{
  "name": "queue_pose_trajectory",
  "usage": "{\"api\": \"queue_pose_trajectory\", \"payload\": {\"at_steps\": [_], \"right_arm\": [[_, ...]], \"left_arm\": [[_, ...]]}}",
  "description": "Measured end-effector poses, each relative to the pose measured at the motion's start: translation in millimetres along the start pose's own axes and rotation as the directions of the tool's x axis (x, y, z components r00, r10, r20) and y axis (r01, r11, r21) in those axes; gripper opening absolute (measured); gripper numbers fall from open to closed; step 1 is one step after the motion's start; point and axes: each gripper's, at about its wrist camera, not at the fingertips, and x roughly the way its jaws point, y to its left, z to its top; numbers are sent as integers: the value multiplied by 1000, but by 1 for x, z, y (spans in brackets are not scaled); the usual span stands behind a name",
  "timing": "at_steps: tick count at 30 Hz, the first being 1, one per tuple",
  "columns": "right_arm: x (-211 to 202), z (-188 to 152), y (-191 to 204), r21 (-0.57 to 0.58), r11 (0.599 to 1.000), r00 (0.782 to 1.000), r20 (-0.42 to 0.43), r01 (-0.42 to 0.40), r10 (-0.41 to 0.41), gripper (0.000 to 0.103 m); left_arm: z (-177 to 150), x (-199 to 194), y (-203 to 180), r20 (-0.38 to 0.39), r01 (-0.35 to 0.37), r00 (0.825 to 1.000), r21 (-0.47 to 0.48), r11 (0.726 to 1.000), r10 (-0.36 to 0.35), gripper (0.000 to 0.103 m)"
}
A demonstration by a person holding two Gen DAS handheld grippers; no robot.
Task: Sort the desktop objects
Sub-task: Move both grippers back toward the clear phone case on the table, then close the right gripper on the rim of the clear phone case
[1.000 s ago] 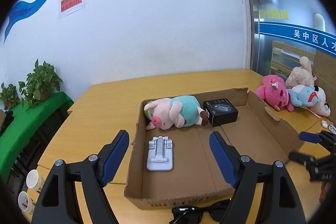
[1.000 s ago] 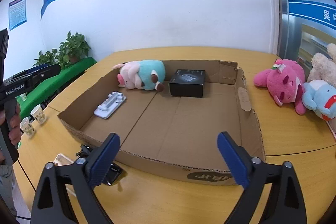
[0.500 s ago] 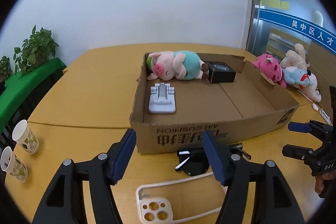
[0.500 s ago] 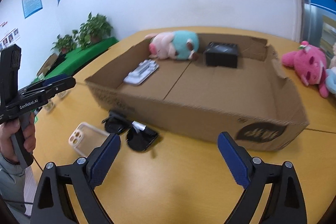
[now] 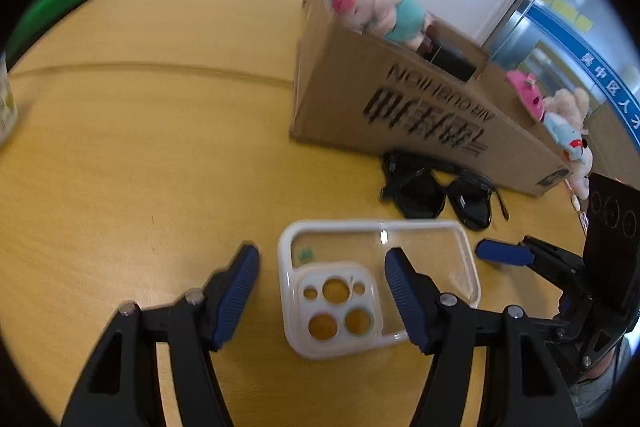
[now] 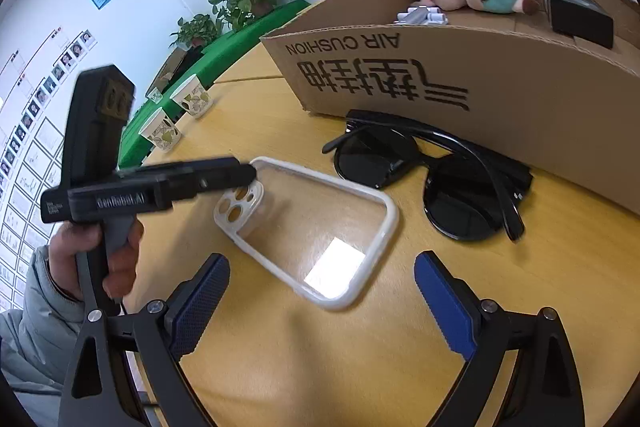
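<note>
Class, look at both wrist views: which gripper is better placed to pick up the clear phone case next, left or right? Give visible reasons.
Probably the left gripper: its open fingers straddle the phone case at the camera-cutout end. The right gripper is also open, but hangs back from the case's other end.

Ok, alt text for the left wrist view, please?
The open left gripper hovers over a clear phone case lying on a wooden table, camera cutouts nearest the lens. Beyond it lie black sunglasses beside a cardboard box; the right gripper enters from the right.
</note>
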Motion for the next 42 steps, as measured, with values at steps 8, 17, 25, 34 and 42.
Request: {"api": "queue_pose_trajectory", "payload": {"at_steps": [8,17,25,34,42], "right_arm": [[5,0,5,-6,1000,1000,0,-16,16,96],[-65,-18,-10,57,998,991,129,37,-44,96],[-112,-35,-18,42,989,968,205,142,-148,96],[-116,-61,-42,118,980,967,177,162,-182,95],[-102,-59,-54,141,976,976,123,164,-182,94]], "left_arm": [[-3,2,-16,-23,47,999,-7,999,-47,64],[4,-21,-71,83,194,976,71,978,-199,64],[-1,-6,-107,40,273,960,115,955,-279,64],[-19,2,-108,-19,259,966,103,960,-258,64],[-18,26,-95,-83,255,965,55,965,-250,64]]}}
